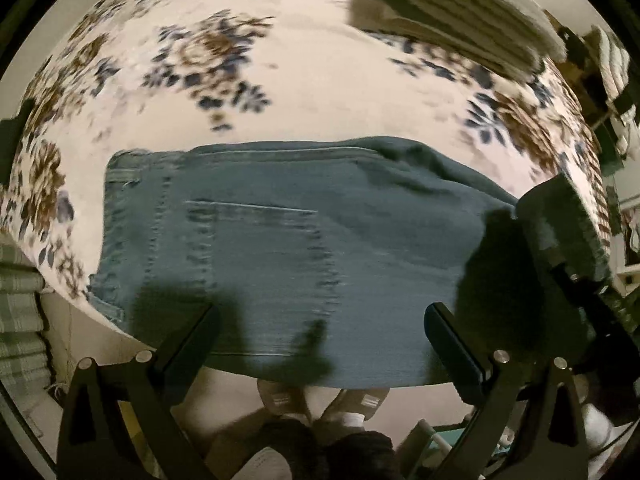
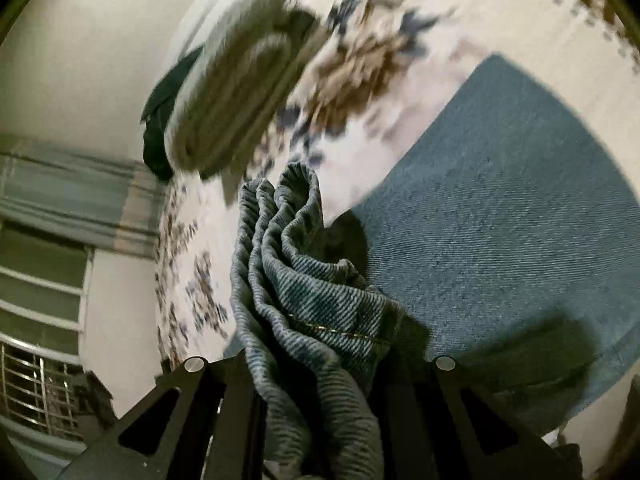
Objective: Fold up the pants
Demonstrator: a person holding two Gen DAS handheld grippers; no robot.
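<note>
- The right gripper (image 2: 316, 364) is clenched on a bunched, ridged fold of the jeans (image 2: 500, 208); the denim wells up between its two black fingers and hides the pads; a line of tan stitching crosses the pinched cloth.
- The left gripper (image 1: 320, 320) stands released, its fingers spread wide with nothing between them; it points steeply down over the near edge of the jeans (image 1: 280, 248).
- In the left wrist view the jeans lie flat on the bed near its front edge, waistband to the left, a back pocket in the middle; the right gripper (image 1: 560, 232) lifts the cloth at the far right.
- The floral bedspread (image 1: 320, 80) lies under the jeans and runs on beyond them; it is blurred.
- A folded pale blanket (image 1: 460, 12) rests at the far end of the bed, well apart from the jeans.
</note>
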